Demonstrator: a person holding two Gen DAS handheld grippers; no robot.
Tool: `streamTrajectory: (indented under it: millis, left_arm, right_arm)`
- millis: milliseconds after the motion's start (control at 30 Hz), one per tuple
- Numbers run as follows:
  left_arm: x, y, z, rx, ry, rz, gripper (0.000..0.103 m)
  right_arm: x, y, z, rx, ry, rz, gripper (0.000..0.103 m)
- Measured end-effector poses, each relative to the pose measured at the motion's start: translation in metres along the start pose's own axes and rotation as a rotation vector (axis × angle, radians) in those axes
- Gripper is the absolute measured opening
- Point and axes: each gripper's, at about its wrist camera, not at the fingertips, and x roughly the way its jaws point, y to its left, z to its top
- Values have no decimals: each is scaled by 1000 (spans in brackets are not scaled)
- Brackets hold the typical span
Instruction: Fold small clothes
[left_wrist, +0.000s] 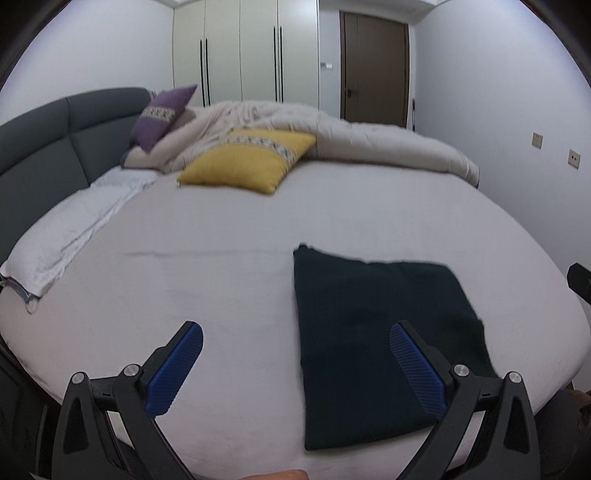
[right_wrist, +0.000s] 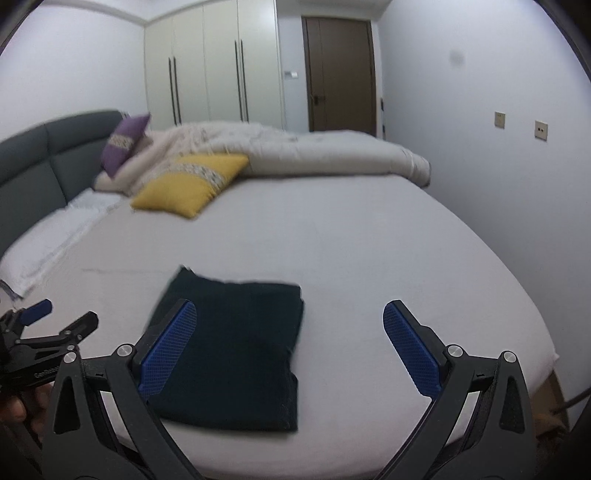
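Note:
A dark, near-black garment (left_wrist: 373, 343) lies folded into a flat rectangle on the bed's pale sheet (left_wrist: 221, 280), near the front edge. My left gripper (left_wrist: 295, 365) hovers above its left half, jaws wide open, nothing between the blue pads (left_wrist: 173, 373). In the right wrist view the same garment (right_wrist: 240, 354) sits at lower left. My right gripper (right_wrist: 290, 350) stands open above its right edge, with one blue pad over the cloth and the other over bare sheet (right_wrist: 369, 258). The left gripper's fingers (right_wrist: 55, 328) show at the far left of that view, with a hand behind them.
A yellow cushion (left_wrist: 247, 158) and a purple cushion (left_wrist: 162, 114) lie toward the grey headboard (left_wrist: 44, 147). A rumpled beige duvet (left_wrist: 351, 144) runs along the far side. A white pillow (left_wrist: 74, 229) lies at left. Wardrobe (left_wrist: 243, 51) and door (left_wrist: 375, 70) stand behind.

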Motion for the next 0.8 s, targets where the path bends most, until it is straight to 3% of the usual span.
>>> streamTrajectory:
  millis: [133, 433, 800]
  left_arm:
    - [16, -1, -14, -3, 53, 7, 103]
    - [24, -4, -25, -13, 89, -19, 103]
    - [28, -4, -31, -22, 107, -29, 103]
  right_arm:
    - [23, 3, -16, 6, 74, -14, 103]
    - [79, 2, -53, 24, 276, -63, 103]
    - [86, 3, -64, 7, 271, -63, 103]
